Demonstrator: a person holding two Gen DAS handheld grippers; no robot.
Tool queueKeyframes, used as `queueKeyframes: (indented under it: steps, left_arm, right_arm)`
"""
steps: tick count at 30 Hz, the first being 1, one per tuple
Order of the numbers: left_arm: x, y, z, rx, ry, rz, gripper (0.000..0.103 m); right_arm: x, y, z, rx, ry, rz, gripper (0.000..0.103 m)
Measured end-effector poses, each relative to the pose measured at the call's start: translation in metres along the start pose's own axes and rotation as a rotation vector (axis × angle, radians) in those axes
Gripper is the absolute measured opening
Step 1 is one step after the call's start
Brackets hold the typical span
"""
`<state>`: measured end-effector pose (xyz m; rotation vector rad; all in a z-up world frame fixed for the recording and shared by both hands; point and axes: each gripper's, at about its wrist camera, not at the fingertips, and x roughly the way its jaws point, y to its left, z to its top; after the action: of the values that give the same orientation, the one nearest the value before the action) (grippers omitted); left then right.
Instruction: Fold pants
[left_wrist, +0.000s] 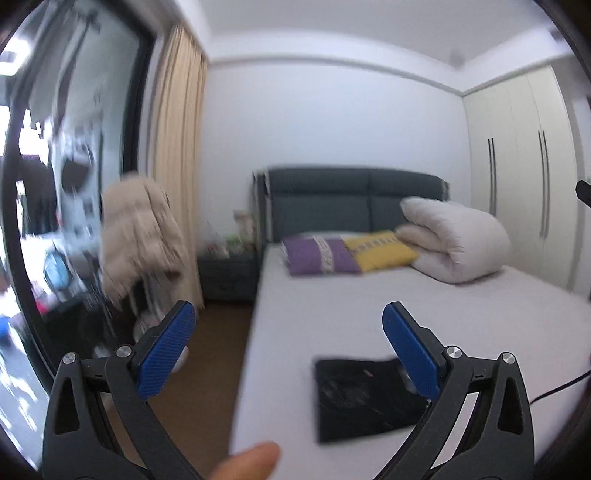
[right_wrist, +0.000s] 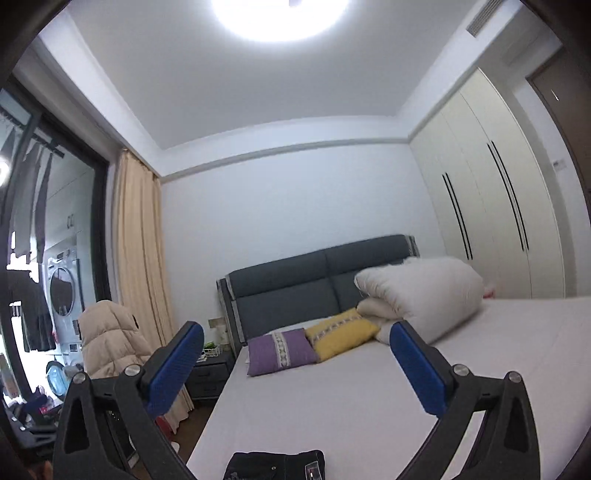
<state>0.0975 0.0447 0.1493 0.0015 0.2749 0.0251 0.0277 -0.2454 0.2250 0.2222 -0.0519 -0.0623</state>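
On the near part of the bed (left_wrist: 332, 314) the black pants (left_wrist: 365, 398) lie folded flat, both left gripper (left_wrist: 288, 347) and right gripper (right_wrist: 295, 365) above them with fingers wide apart, no readable writing.

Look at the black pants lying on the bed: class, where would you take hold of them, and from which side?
Grip the pants at a near corner of the flat bundle, coming down from above at the bed's foot end. They lie flat and compact near that edge, so only edges offer a pinch. Both the left gripper and the right gripper are open and above it.
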Motion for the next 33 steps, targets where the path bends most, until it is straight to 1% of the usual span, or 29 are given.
queueKeyframes:
  steps: [1, 3, 5, 6, 9, 12, 14, 16, 18, 19, 24, 30, 33]
  left_arm:
    - [-0.004, 0.003, -0.004, -0.012, 0.031, -0.007, 0.103]
    - [-0.002, -0.003, -0.016, -0.007, 0.079, 0.009, 0.103]
    - [0.01, -0.011, -0.035, -0.011, 0.162, 0.02, 0.103]
    - [0.017, -0.013, -0.045, -0.024, 0.22, 0.036, 0.103]
    - [0.037, -0.02, -0.074, -0.03, 0.325, 0.067, 0.103]
    - [0.055, -0.03, -0.099, -0.044, 0.393, 0.052, 0.103]
    - [0.068, -0.027, -0.113, -0.054, 0.419, 0.059, 0.103]
    - [0.077, -0.028, -0.125, -0.063, 0.441, 0.055, 0.103]
    - [0.089, -0.028, -0.136, -0.069, 0.466, 0.064, 0.103]
    - [0.099, -0.03, -0.147, -0.072, 0.476, 0.067, 0.103]
    - [0.12, -0.024, -0.166, -0.088, 0.513, 0.084, 0.103]
    - [0.128, -0.017, -0.173, -0.094, 0.539, 0.092, 0.103]
    - [0.126, -0.015, -0.174, -0.09, 0.546, 0.091, 0.103]
  right_arm:
    - [-0.001, 0.004, 0.002, -0.018, 0.023, 0.002, 0.103]
    - [-0.001, 0.008, -0.002, -0.042, 0.082, -0.006, 0.103]
    - [-0.001, 0.013, -0.012, -0.054, 0.123, -0.011, 0.103]
    - [0.0, 0.014, -0.019, -0.057, 0.149, -0.017, 0.103]
    - [0.007, 0.018, -0.044, -0.067, 0.235, -0.062, 0.103]
    - [0.021, 0.022, -0.07, -0.066, 0.347, -0.107, 0.103]
    - [0.027, 0.022, -0.087, -0.071, 0.415, -0.126, 0.103]
    - [0.029, 0.023, -0.105, -0.079, 0.49, -0.124, 0.103]
    - [0.03, 0.026, -0.117, -0.098, 0.534, -0.121, 0.103]
    - [0.03, 0.029, -0.124, -0.113, 0.556, -0.117, 0.103]
    - [0.024, 0.042, -0.144, -0.161, 0.62, -0.088, 0.103]
    - [0.022, 0.047, -0.159, -0.181, 0.665, -0.068, 0.103]
    - [0.023, 0.046, -0.162, -0.184, 0.681, -0.064, 0.103]
